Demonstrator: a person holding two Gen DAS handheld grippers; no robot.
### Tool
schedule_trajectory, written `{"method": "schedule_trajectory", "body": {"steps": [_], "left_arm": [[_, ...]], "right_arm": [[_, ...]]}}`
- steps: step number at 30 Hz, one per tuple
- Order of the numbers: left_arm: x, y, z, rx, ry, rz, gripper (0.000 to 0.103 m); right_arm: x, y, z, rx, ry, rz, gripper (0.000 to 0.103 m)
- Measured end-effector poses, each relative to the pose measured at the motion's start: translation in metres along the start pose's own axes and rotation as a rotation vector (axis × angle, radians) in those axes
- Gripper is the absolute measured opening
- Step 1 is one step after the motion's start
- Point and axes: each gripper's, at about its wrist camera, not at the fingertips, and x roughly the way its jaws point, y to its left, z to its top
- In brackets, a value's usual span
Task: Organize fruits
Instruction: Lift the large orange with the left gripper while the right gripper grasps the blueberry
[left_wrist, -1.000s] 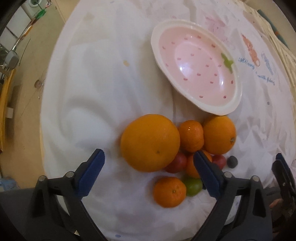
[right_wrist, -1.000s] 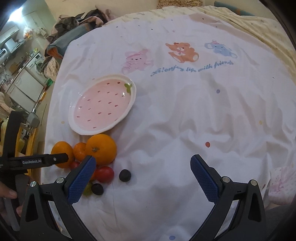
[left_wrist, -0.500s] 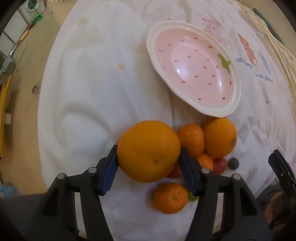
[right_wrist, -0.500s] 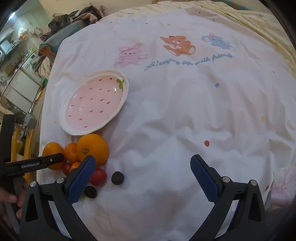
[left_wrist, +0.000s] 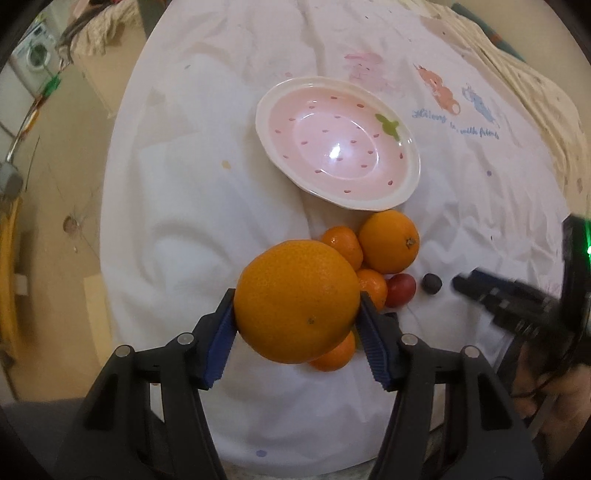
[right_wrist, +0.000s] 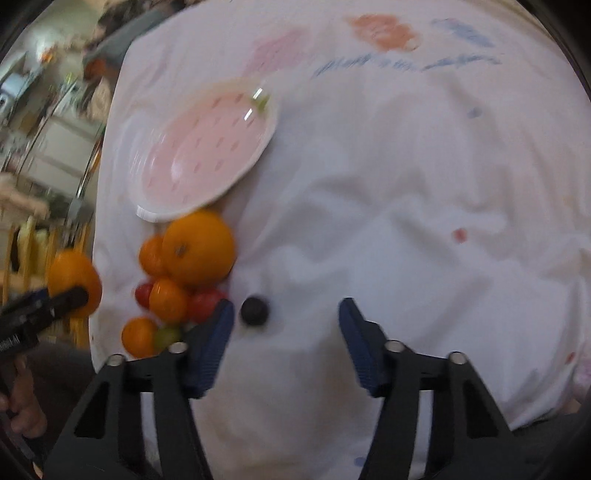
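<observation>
The left gripper (left_wrist: 297, 325) has its jaws clenched on the big orange (left_wrist: 297, 301), held just above the heap of smaller fruit (left_wrist: 388, 240) on the white cloth (left_wrist: 207, 206), near the pink strawberry dish (left_wrist: 399, 199). The right gripper (right_wrist: 286, 339) has just been narrowing its jaws, which grasp nothing; a dark berry (right_wrist: 254, 311) lies just beside its left pad.

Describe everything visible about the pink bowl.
The pink bowl is oval and glossy, like glazed ceramic, with a cream rim, small red flecks and a green leaf mark painted inside. It sits upright and empty on the white cloth, just beyond the pile of oranges. Its near rim looks to touch one orange.
</observation>
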Motion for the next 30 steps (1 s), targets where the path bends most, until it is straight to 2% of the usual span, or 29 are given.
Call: {"method": "schedule_trajectory", "body": {"steps": [3,5,8,9,10,12,15,21,28,30], "left_arm": [[0.008,0.001,0.0,-0.03,0.014,-0.032,0.058],[0.006,0.003,-0.002,-0.046,0.012,-0.07,0.058],[0.003,0.001,0.001,-0.028,-0.024,-0.05,0.058],[0.001,0.0,0.001,-0.022,-0.038,-0.038,0.058],[-0.001,0.001,0.0,-0.02,-0.045,-0.039,0.058],[-0.002,0.002,0.0,-0.017,-0.047,-0.056,0.058],[-0.003,0.002,0.0,-0.01,-0.052,-0.055,0.058],[-0.009,-0.001,0.0,-0.001,-0.081,-0.06,0.058],[-0.014,-0.004,-0.001,0.009,-0.102,-0.063,0.058],[-0.016,-0.002,0.003,0.001,-0.109,-0.087,0.058]], "right_arm": [[0.012,0.01,0.0,-0.024,0.026,0.013,0.048],[0.021,0.017,0.0,-0.05,0.036,-0.026,0.046],[0.033,0.028,-0.001,-0.095,0.037,-0.079,0.045],[0.034,0.031,0.0,-0.112,0.036,-0.096,0.041],[0.036,0.036,-0.002,-0.138,0.03,-0.117,0.03],[0.037,0.04,-0.002,-0.164,0.03,-0.133,0.023],[0.037,0.041,-0.003,-0.184,0.017,-0.138,0.023],[0.022,0.033,-0.004,-0.143,-0.032,-0.111,0.023],[-0.016,0.024,-0.001,-0.081,-0.153,-0.043,0.023],[-0.026,0.022,0.002,-0.071,-0.183,-0.013,0.023]]}}
